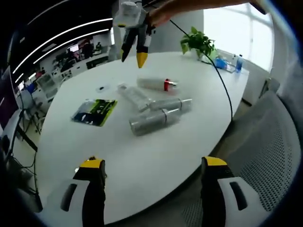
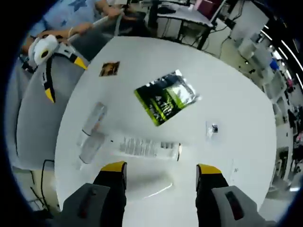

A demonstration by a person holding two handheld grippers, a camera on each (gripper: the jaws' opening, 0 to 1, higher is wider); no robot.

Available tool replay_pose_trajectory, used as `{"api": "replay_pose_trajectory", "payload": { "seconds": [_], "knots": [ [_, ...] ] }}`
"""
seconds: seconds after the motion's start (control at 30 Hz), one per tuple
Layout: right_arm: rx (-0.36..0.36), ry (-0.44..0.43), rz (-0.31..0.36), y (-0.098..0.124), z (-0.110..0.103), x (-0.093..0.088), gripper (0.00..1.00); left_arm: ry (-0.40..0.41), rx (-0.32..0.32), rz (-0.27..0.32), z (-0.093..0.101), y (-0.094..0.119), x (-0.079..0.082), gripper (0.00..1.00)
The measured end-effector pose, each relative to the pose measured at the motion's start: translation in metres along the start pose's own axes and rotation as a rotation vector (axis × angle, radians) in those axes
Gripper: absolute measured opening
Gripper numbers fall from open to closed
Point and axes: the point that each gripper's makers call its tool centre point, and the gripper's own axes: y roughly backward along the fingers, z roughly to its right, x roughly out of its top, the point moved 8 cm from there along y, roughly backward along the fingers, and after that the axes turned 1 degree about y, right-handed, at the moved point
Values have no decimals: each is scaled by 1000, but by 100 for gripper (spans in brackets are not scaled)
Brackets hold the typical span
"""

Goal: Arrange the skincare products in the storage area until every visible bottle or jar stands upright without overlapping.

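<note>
Your left gripper (image 1: 154, 165) had its jaws released and spread wide, gripping nothing, over the near edge of the white table (image 1: 142, 161). Well ahead of those jaws, four clear skincare bottles (image 1: 156, 111) lay on their sides in a loose cluster, touching or crossing one another; the farthest bottle had a red band (image 1: 166, 85). A green sachet (image 1: 94, 111) lay ahead and left of them. Your right gripper (image 2: 161, 166), jaws also released, hung above the printed tube (image 2: 147, 148), just ahead of its tips.
</note>
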Motion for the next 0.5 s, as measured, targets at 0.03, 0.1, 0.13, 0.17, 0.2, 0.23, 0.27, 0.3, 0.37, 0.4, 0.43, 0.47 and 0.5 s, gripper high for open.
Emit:
{"api": "replay_pose_trajectory", "payload": {
  "seconds": [0.03,0.1,0.13,0.17,0.2,0.23,0.27,0.3,0.37,0.4,0.43,0.47,0.5],
  "knots": [
    [14,86,25,-6,-4,4,57,3,-1,-6,-1,0,-1,78],
    [11,210,13,-16,-7,8,57,3,-4,-10,0,0,-1,77],
    [-13,283,-29,-22,-5,8,58,2,-4,-12,0,0,-2,77],
    [-21,309,-39,-24,-5,8,60,3,-4,-14,0,-1,-2,77],
    [-26,377,-67,-29,-5,9,60,4,-6,-17,0,-1,-3,76],
    [-13,443,-90,-36,-6,10,61,4,-9,-21,0,-1,-3,76],
    [-13,482,-110,-39,-6,10,62,4,-9,-24,0,-1,-3,75],
    [-9,548,-141,-44,-8,11,62,3,-9,-24,0,-1,-4,74],
    [6,633,-163,-50,-11,12,62,6,-11,-27,0,-1,-4,74],
    [11,699,-176,-55,-13,13,61,7,-12,-28,0,-1,-4,73],
    [29,731,-196,-58,-16,12,60,7,-12,-29,0,-1,-4,73],
    [39,767,-210,-60,-19,12,59,7,-12,-31,0,-1,-5,73],
    [26,821,-224,-65,-19,13,58,7,-12,-31,0,-1,-5,73]
  ]
}}
